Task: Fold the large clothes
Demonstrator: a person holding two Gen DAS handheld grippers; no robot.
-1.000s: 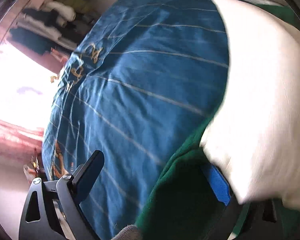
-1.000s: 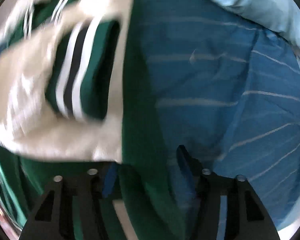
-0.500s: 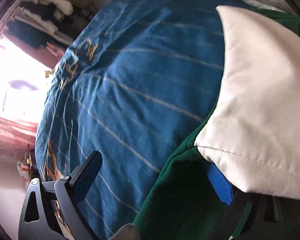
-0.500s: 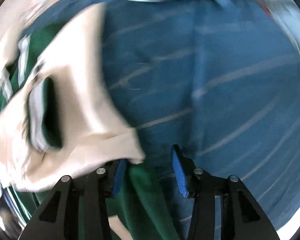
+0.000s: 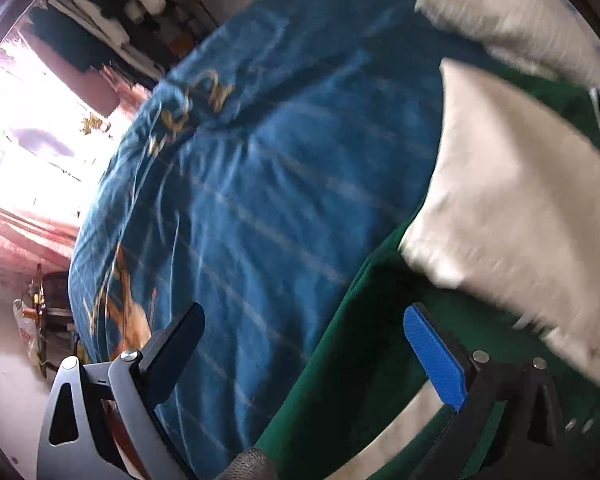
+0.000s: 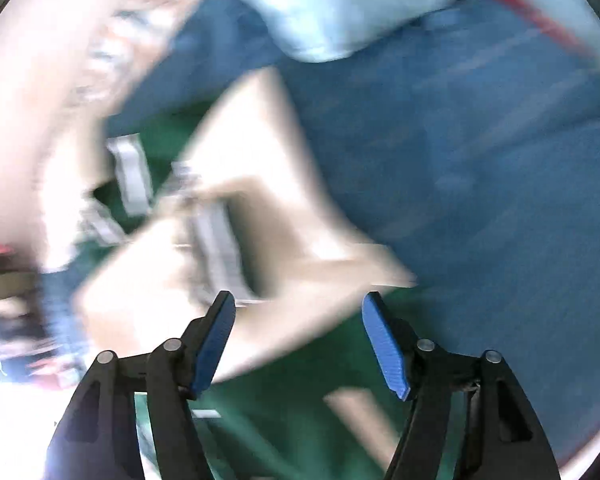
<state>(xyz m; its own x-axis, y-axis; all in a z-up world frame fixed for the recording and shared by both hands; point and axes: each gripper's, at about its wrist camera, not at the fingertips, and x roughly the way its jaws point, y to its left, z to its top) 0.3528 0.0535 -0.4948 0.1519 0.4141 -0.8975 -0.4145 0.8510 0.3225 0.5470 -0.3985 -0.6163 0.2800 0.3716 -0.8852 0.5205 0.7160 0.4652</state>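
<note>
A green jacket (image 5: 340, 360) with cream sleeves (image 5: 520, 200) and striped trim lies on a blue striped bedspread (image 5: 280, 160). My left gripper (image 5: 302, 320) hangs open over the jacket's left edge, and neither pad touches cloth. In the right wrist view, which is blurred, a folded cream sleeve (image 6: 260, 184) lies across the green body (image 6: 300, 420). My right gripper (image 6: 298, 302) hovers over that sleeve. Its jaws are opening, and the cloth lies below them, not pinched.
A pale blue pillow (image 6: 340, 8) sits at the head of the bedspread (image 6: 480, 160). A white fluffy item (image 5: 520, 20) lies past the jacket. Piled clothes (image 5: 120, 0) stand beyond the bed, next to a bright window (image 5: 28, 140). Clutter (image 5: 40, 320) sits on the floor.
The left gripper rose, and its blue pad came out from under the cream sleeve. The right gripper swung and rolled, its jaws widened, and the sleeve corner left its pad.
</note>
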